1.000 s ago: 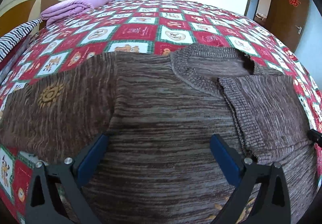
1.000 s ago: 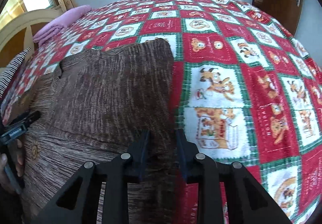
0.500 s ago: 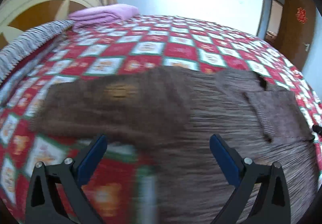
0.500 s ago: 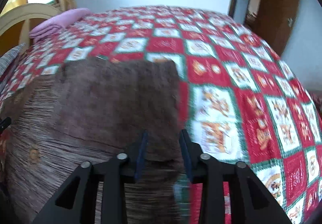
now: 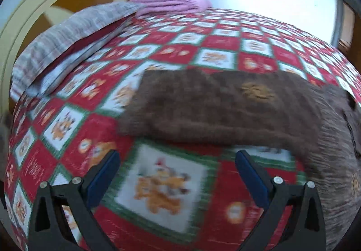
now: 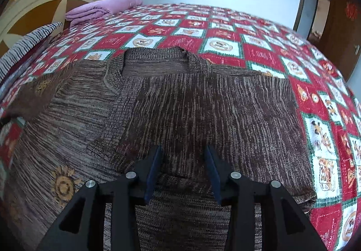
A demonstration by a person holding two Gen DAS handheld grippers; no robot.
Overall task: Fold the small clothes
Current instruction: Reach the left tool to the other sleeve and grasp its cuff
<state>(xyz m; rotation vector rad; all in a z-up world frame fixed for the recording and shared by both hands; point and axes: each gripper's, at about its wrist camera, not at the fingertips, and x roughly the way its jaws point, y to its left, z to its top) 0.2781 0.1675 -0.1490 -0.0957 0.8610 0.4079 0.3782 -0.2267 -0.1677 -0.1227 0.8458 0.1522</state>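
A brown, streaky knitted sweater with small orange sun motifs (image 6: pixel 191 115) lies flat on a red, green and white patchwork bedspread printed with cartoon animals (image 6: pixel 270 54). In the right wrist view it fills the middle and lower left of the frame, its ribbed neckline (image 6: pixel 155 59) toward the top, so the body's long axis runs from the bottom of the frame up toward the far side of the bed. One sleeve appears already folded across the chest, its edge a diagonal line through the centre.

The other sleeve (image 5: pixel 221 108) lies stretched out. In the left wrist view, which is motion-blurred, it runs as a long band across the middle of the frame, cuff end at centre left, shoulder end meeting the body at the right edge. Its long axis is thus roughly crosswise to the gripper's fingers.

The left gripper (image 5: pixel 176 172) has its blue-padded fingers wide apart, holding nothing, over bare bedspread just below the sleeve. The right gripper (image 6: pixel 182 167) has its fingers parted by a narrower gap, hovering over the sweater's lower chest; no cloth is visibly pinched between them.

The left gripper is clearly the nearer to the outstretched sleeve, which lies just ahead of it, so it looks best placed to grasp it for the fold inward.
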